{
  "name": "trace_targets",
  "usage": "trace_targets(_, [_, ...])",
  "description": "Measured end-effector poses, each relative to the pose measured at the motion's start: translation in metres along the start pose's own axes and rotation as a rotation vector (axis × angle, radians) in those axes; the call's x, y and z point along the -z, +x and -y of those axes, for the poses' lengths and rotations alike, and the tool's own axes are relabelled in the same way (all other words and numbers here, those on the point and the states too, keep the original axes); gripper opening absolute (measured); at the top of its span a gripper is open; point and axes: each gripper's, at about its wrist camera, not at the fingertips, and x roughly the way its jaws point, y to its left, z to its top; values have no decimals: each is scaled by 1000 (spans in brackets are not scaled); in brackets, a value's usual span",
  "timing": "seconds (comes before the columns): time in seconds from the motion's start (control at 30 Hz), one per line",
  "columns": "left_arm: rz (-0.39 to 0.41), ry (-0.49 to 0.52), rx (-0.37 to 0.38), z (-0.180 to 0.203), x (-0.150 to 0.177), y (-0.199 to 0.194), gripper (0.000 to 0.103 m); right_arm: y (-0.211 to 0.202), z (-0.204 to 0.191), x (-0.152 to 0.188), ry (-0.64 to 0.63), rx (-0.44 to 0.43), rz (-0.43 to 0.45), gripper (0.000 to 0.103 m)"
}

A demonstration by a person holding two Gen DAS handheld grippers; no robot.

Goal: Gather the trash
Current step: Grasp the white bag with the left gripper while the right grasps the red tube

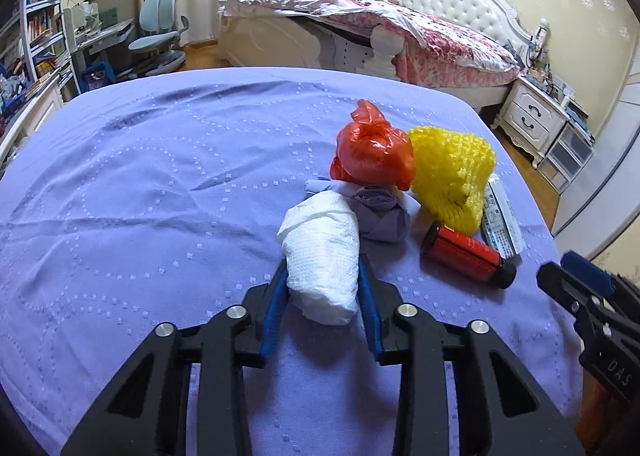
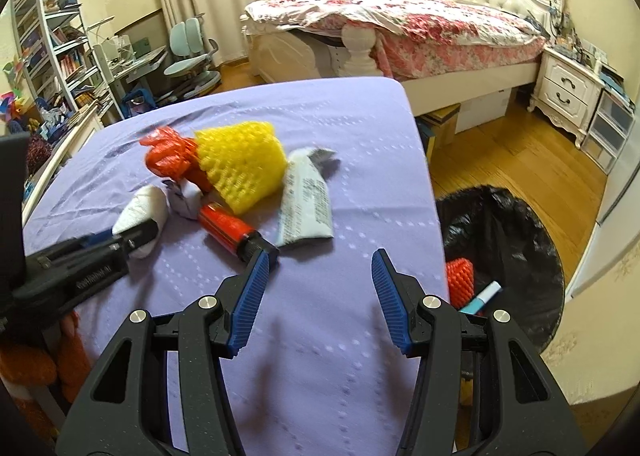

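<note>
**Purple-covered table, paper wad in the left jaws, bin bag lying off to the right**

Purple quilted cloth [image 1: 140,195] is covering the table, and every piece of trash on it is lying ahead of both pairs of jaws. Beyond the table's right-hand edge, low on the floor, a black bin bag [image 2: 516,223] is gaping open, already holding an orange foam net and a small tube. It is sitting just right of the right gripper [image 2: 318,296], whose blue pads are standing apart with nothing between them.

Ahead of those empty jaws and to their left, the trash is running from big to small: a yellow foam net [image 2: 240,167], an orange plastic bag [image 2: 168,159], a flattened white tube [image 2: 306,203] and a red bottle with a black cap [image 2: 232,230], its long axis slanting so the cap points at the left pad.

The left gripper [image 1: 324,280] is clamping a crumpled white paper towel [image 1: 324,256], the wad's long axis running forward along the fingers and jutting past their tips. Judging by this, the coming move is turning on one thing: the bag is lying across the table from the loaded left hand, on the far side of the right gripper.
</note>
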Motion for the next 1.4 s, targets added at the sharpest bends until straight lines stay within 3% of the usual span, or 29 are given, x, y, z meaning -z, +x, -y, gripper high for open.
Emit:
trace_targets(0.5, [6,-34,-29,-34,22,-23,32,29,-49,-10,-127,-62,-60,50])
trace_targets(0.63, [5,-45,-32,-43,23,-24,32,36,-60,-10,-133,-100,-110,50])
trace_targets(1.0, [25,-49,-57,-53,24,-27,32,38,-77,-13,-172,-103,-104,50])
trace_targets(1.1, [23,-54,-55,-56,26,-27,32,39,-84,-12,-193,-132,-130,42])
trace_targets(1.4, [25,-62,-53,-57,26,-27,32,46,-91,-13,-172,-123,-121,42])
